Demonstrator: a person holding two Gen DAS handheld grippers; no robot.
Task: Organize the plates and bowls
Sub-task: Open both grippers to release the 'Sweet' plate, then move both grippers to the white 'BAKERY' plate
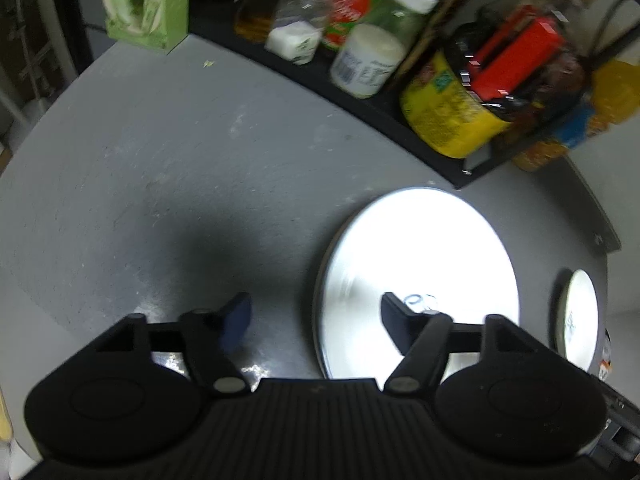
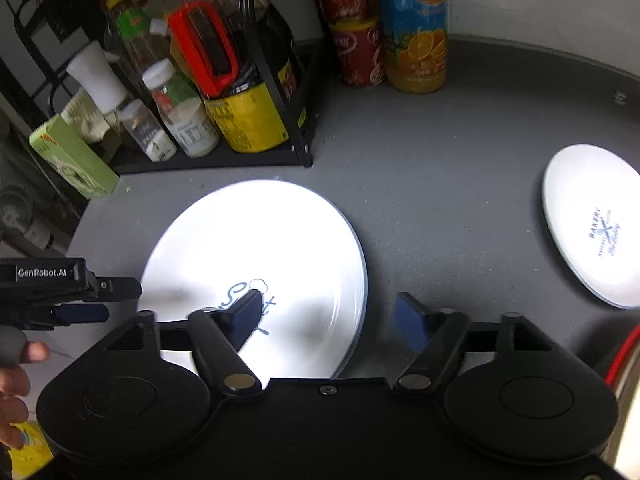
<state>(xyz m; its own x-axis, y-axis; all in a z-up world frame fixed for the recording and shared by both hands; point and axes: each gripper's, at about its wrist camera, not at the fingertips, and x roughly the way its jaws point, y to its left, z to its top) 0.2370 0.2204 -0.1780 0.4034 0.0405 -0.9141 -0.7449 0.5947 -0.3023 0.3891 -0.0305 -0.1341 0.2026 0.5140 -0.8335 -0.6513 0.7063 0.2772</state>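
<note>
Both your tongs are spread wide and empty: the left tongs (image 1: 316,316) straddle the near-left rim of the large plate (image 1: 420,276), and the right tongs (image 2: 332,316) straddle its right edge, one pad over the printed centre, the other over bare surface (image 2: 440,184). Whether any pad touches the plate you cannot tell from either view. In the right wrist view the large plate lies flat at about 9 o'clock of centre, just in front of the black rack (image 2: 224,160) of jars and bottles, while the small plate (image 2: 592,228) sits well apart at 3 o'clock near the surface's edge. Treat both as glazed ceramic, by their look: stiff, fairly heavy, slick and breakable. Flat on the surface, the rim gives little to pinch, so you would likely need one pad under the lip and one on top, gripping firmly near the edge closest to you, then lifting level.
</note>
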